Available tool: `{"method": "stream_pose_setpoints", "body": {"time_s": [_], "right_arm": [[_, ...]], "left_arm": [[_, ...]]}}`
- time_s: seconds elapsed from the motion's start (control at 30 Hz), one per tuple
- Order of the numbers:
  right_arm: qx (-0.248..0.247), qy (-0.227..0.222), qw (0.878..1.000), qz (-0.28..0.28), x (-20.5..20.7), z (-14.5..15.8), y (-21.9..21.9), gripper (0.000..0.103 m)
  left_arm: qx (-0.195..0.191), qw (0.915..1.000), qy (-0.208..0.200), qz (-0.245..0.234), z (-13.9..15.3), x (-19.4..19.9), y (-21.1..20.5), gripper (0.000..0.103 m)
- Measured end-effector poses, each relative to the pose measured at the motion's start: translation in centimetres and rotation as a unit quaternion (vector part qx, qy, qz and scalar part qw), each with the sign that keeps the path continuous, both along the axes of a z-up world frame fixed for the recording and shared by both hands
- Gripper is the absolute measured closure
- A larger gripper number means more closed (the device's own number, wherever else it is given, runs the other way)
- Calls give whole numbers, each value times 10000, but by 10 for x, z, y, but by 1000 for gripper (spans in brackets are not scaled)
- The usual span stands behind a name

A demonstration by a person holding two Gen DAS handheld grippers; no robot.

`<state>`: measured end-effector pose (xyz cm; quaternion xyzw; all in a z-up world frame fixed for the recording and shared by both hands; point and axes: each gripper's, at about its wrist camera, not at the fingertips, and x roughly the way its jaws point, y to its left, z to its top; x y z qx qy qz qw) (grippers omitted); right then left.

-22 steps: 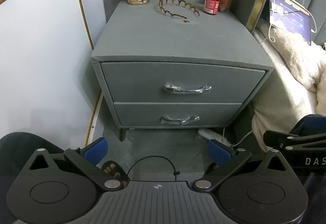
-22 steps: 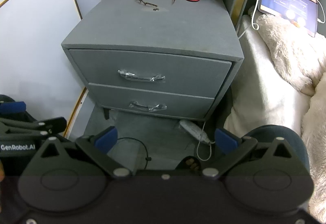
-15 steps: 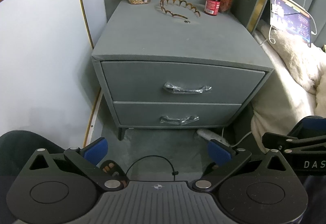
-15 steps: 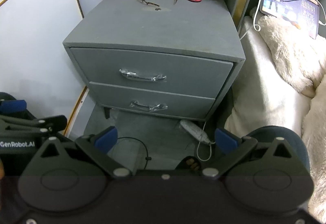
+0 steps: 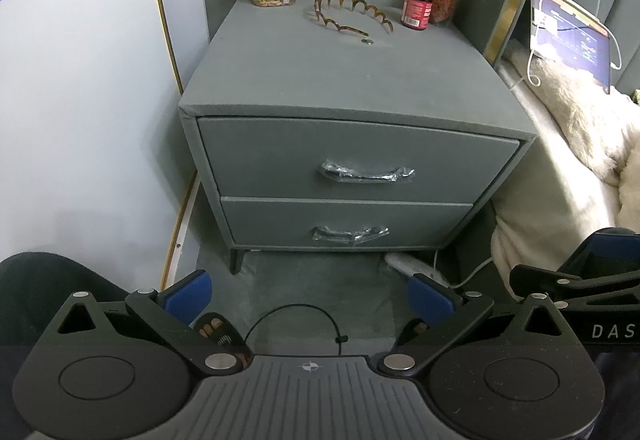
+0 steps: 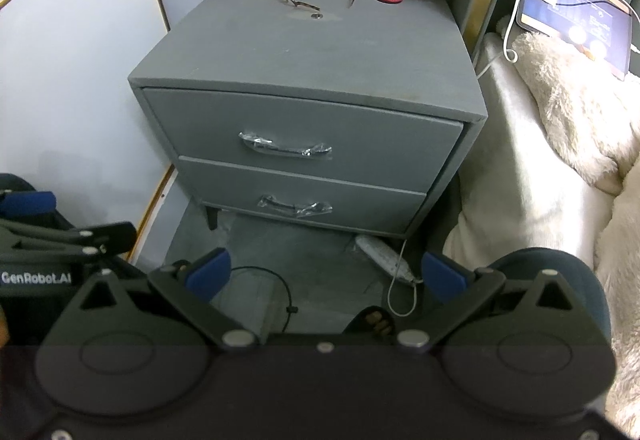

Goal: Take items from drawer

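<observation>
Two closed grey drawers (image 5: 356, 163), plastic-wrapped handles (image 5: 366, 174).

My left wrist camera looks down and forward at the nightstand (image 5: 352, 87) from low in front, well back from it. My right wrist camera faces the same nightstand (image 6: 312, 51) from slightly further right, showing more bed (image 6: 560, 167). Both views share its two drawer fronts, the top and the floor.

Left gripper (image 5: 310, 296): black linkage arms, blue pads, silver pivot screws, ribbed grey base w/ compass mark, thin black cable loop.
Right gripper (image 6: 326, 274): same black build, blue pads, silver screws, black cable.
Markings: "GenRobot.AI" on left unit, "DAS" on right.
</observation>
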<state>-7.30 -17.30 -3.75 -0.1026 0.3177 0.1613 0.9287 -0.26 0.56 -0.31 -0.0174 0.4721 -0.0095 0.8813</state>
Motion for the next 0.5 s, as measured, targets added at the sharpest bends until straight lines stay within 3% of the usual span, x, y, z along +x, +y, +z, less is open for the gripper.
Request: {"method": "stream_pose_setpoints", "body": {"time_s": [0.5], "right_arm": [[-11, 30, 10000, -26, 1, 0, 3, 0]], "left_arm": [[-34, 10000, 6, -26, -5, -2, 2, 0]]}}
